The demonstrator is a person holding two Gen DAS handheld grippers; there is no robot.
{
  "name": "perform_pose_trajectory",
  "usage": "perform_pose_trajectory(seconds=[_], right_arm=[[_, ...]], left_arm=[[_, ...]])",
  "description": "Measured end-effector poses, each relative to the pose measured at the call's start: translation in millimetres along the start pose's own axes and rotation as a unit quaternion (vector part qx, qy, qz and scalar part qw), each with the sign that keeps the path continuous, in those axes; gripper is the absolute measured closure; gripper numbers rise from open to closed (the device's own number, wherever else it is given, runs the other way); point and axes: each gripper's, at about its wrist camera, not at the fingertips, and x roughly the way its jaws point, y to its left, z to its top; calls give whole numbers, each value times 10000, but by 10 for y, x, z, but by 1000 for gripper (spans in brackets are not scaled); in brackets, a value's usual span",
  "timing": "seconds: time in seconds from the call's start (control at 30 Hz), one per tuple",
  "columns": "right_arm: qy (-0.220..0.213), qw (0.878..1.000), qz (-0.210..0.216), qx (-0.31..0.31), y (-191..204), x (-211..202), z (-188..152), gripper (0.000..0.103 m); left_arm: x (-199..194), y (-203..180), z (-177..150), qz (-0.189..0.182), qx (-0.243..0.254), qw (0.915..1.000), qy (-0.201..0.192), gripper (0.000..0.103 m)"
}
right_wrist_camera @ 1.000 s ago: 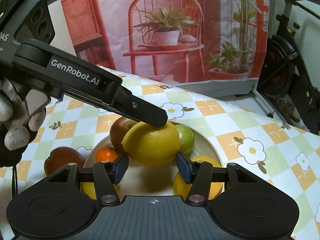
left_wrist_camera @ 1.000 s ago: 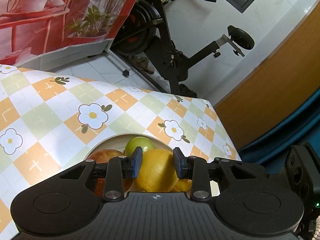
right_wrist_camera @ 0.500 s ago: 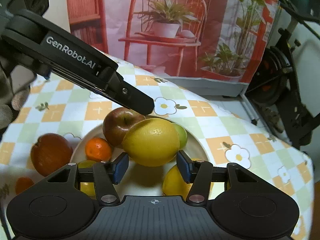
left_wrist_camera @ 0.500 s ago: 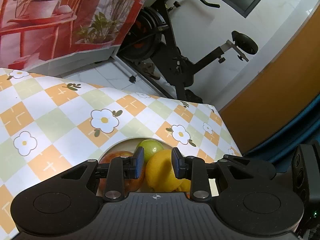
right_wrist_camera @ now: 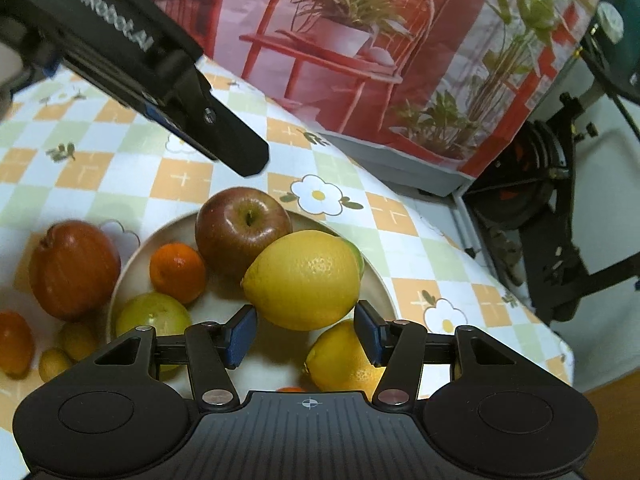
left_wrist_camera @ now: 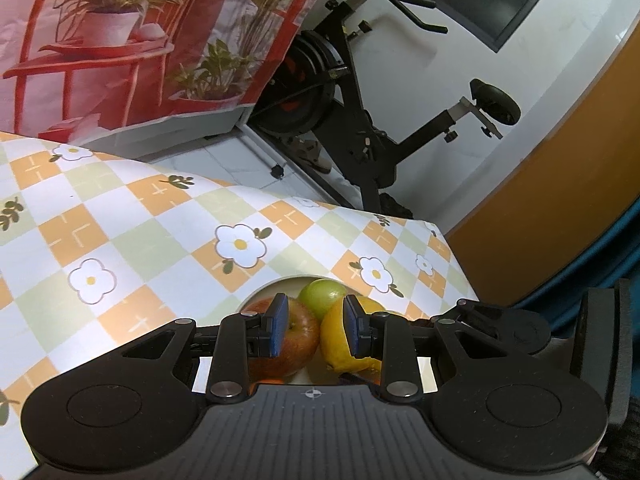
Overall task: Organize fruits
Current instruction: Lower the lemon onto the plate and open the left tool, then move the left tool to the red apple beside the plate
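The right wrist view shows the whole plate point(right_wrist_camera: 376, 280) on the checked counter point(right_wrist_camera: 184, 180): a red apple point(right_wrist_camera: 240, 228) at its far side, a big lemon point(right_wrist_camera: 302, 280) heaped beside it, a tangerine point(right_wrist_camera: 176, 266) left of the apple, a yellow-green fruit point(right_wrist_camera: 152, 312) at the near left, and a second lemon point(right_wrist_camera: 340, 356) at the near right. Left of the plate, on the cloth, lie a large red-orange fruit point(right_wrist_camera: 74, 268), another orange one point(right_wrist_camera: 14, 340) and two small yellow fruits point(right_wrist_camera: 70, 348).

The left wrist view shows only the plate's far rim point(left_wrist_camera: 280, 282), with the apple point(left_wrist_camera: 298, 336), a green fruit point(left_wrist_camera: 322, 296) and a lemon point(left_wrist_camera: 334, 336) showing past the tool body.

The left gripper point(left_wrist_camera: 316, 328) hangs over the plate with its jaws drawn nearly together and nothing between the pads; in the right view its finger point(right_wrist_camera: 236, 148) reaches in above the apple, apart from it. The right gripper point(right_wrist_camera: 306, 334) has jaws partly open and empty, the big lemon just beyond them.

Behind the counter stand a printed backdrop point(right_wrist_camera: 360, 40) and an exercise bike point(left_wrist_camera: 360, 120).
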Motion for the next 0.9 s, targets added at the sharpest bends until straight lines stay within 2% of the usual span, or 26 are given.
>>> perform_pose_trajectory(seconds=[0.1,0.17,0.2,0.4,0.63,0.8,0.9], right_arm=[[84,9998,-100,-151,58,17,9,50],[132,9996,-150,-195,81,27,11,39],[157,9995,-202,-205,89,34,8,38],[148,9996,-247,-52,38,1,-27,38],[-170,9970,-184,732,-129,-164,-159,39],[-650,9876,107,1428,-179,-362,-329,40],[-882,9827,197,1614,-125,-467,-400,40]], left_arm=[[-47,27,-24,42,9,10000,-25,71],[-61,47,-37,78,-1,10000,-39,71],[-71,58,-45,86,-14,10000,-44,71],[-144,104,-72,157,-20,9998,-94,71],[-294,182,-144,217,33,9997,-117,71],[-398,240,-198,263,102,9996,-94,71],[-451,273,-241,284,171,9994,-33,71]])
